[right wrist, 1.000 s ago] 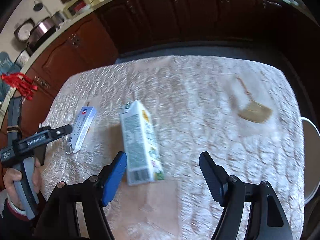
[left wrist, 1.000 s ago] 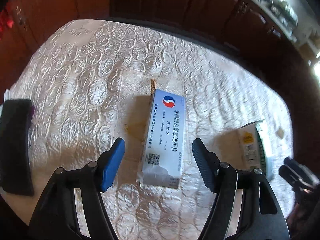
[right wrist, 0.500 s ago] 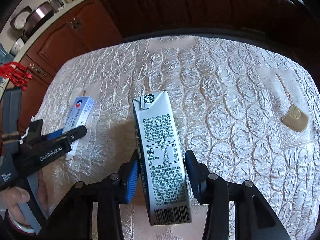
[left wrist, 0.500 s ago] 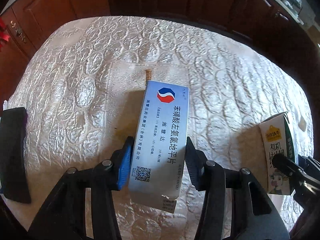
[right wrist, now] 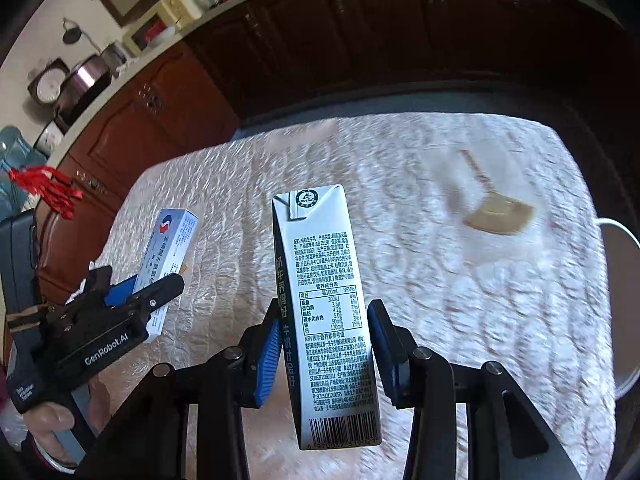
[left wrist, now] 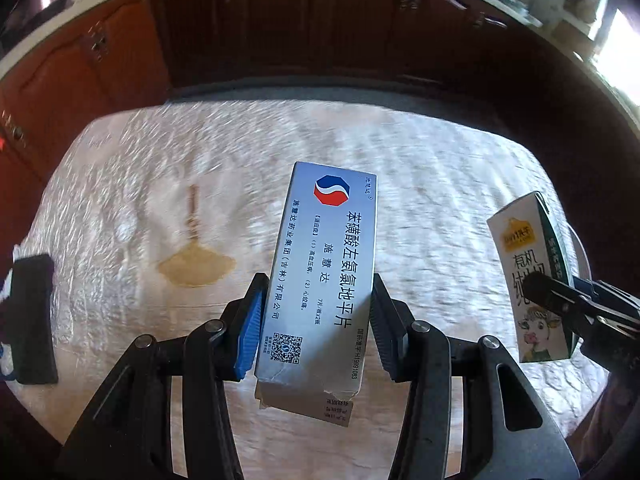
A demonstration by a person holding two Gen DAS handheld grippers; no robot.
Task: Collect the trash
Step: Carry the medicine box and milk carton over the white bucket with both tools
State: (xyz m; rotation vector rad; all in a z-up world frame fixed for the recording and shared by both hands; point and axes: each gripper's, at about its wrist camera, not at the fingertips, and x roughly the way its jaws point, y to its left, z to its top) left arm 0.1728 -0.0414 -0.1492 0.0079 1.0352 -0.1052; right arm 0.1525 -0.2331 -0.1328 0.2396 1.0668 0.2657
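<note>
two pieces of trash held, no bin in sight

both items are clear of the counter [left wrist: 440, 184] and point forward, away from the wrists. the left hand-held gripper [left wrist: 316, 320] is closed on the medicine box [left wrist: 324, 272], pads pressing its long side edges near the torn rear end, so the box's long axis runs straight out along the fingers. the right hand-held gripper [right wrist: 324, 344] is closed the same way on the milk carton [right wrist: 328, 312], gripped low, folded top farthest out. the carton shows off to the right of the box in the left view, the two well apart. a white rim [right wrist: 624, 320] peeks past the counter's right edge, nearer the right hand; whether it is a bin i cannot tell.
</note>
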